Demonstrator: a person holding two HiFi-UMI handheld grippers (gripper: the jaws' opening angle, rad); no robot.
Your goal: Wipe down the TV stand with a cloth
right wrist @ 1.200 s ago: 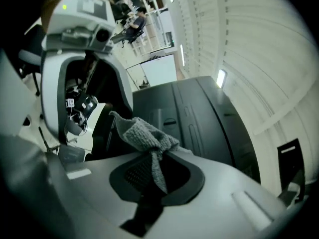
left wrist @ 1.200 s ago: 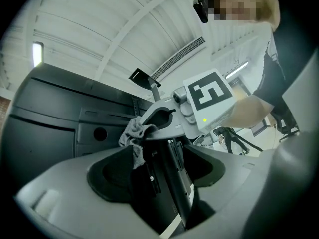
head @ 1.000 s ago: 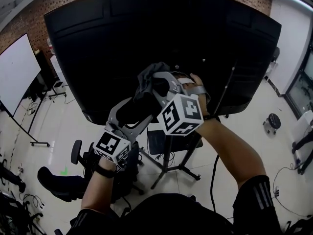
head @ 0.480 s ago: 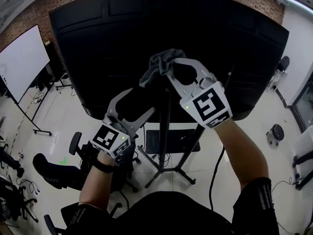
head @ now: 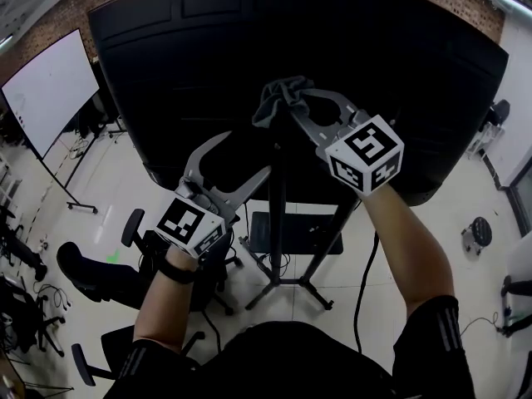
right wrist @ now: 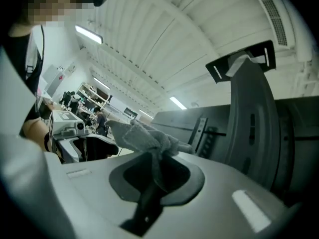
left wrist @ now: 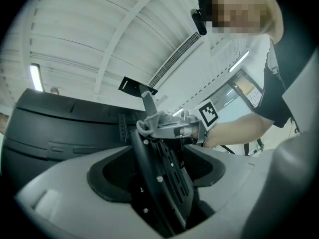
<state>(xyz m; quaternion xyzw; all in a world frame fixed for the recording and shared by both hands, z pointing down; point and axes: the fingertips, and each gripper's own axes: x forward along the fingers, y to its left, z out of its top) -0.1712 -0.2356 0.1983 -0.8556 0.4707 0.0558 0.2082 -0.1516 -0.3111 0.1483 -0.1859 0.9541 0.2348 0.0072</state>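
A person stands behind a large black TV (head: 191,65) mounted on a TV stand (head: 278,223). The right gripper (head: 293,110) is clamped on a bunched grey cloth (head: 278,96) and holds it against the top of the stand's upright pole. Nearer and to the left, the left gripper (head: 241,158) has its jaws spread wide, with the black pole rising between them.
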